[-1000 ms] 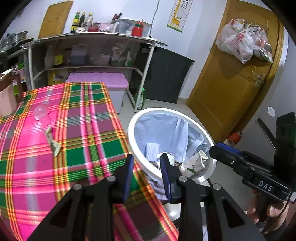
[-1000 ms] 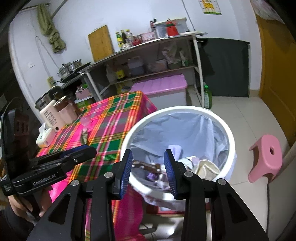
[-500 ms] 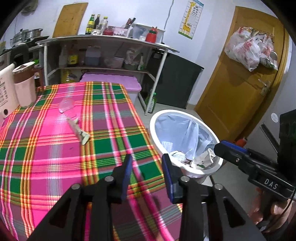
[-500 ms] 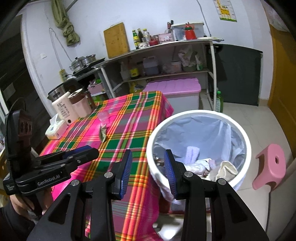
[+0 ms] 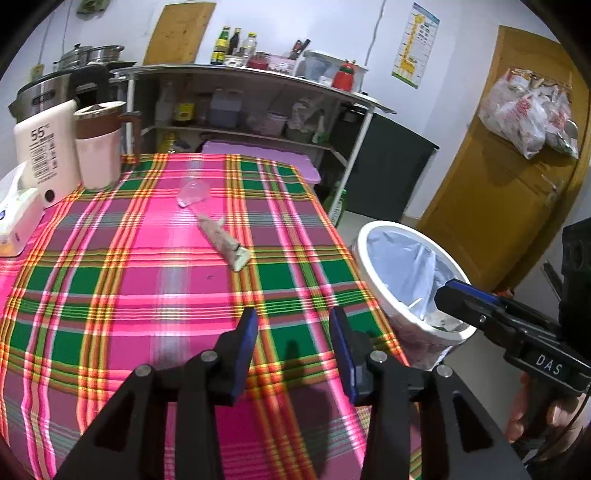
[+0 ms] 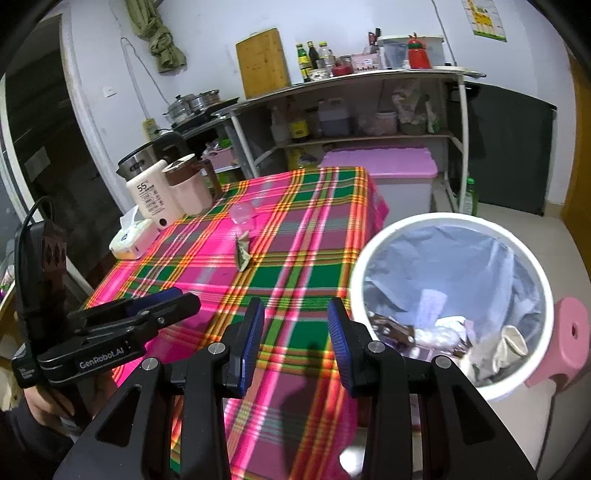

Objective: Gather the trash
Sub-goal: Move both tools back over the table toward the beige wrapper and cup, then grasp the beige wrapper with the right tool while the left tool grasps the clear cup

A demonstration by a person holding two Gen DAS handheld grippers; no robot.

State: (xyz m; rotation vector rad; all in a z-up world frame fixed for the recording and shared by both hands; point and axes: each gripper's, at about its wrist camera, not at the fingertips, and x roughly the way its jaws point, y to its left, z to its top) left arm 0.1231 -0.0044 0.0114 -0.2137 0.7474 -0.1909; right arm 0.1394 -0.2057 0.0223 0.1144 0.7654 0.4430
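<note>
The left tool (image 5: 291,332) is opening with nothing in it. The right tool (image 6: 295,328) is held apart, empty too.

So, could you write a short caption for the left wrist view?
Left tool, opening and empty, over the plaid tablecloth, facing a crumpled wrapper, bin alongside.

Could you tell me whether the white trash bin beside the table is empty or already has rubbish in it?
Partly filled. The white trash bin has a bag liner, with crumpled paper and wrappers lying at the bottom, well below the rim.

Upper frame: white wall (image 5: 295,33), metal shelf unit (image 5: 258,74) below. Far right: wooden door (image 5: 498,177). Lower right: pale tiled floor (image 6: 554,236), pink stool (image 6: 569,332).
</note>
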